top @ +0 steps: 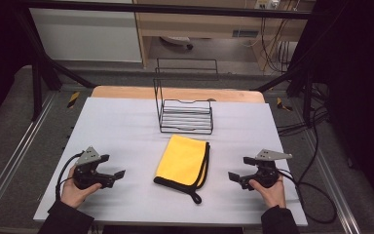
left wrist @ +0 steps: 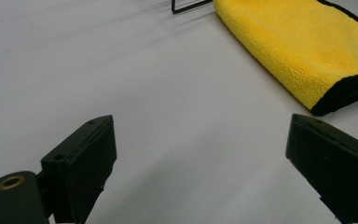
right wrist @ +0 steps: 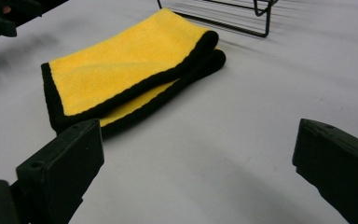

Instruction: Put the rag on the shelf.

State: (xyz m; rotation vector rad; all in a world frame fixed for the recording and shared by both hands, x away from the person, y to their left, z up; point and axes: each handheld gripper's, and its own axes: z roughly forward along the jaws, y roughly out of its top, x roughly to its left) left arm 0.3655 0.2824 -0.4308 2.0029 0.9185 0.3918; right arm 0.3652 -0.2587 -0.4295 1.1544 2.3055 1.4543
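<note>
High view: cloth (top: 182, 160) lies midway between both grippers – left (top: 113, 168), right (top: 240, 168) – long axis running toward the rack (top: 185, 116); jaws apart, empty.

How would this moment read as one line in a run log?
left gripper: open, empty | right gripper: open, empty | yellow cloth: folded, flat between them, untouched | wire rack: behind cloth

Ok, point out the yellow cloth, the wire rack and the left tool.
yellow cloth (top: 182, 160), high view, middle of its top fold.
wire rack (top: 185, 117), high view, its slatted floor.
left tool (top: 111, 169), high view, midway between its open tips.
</note>
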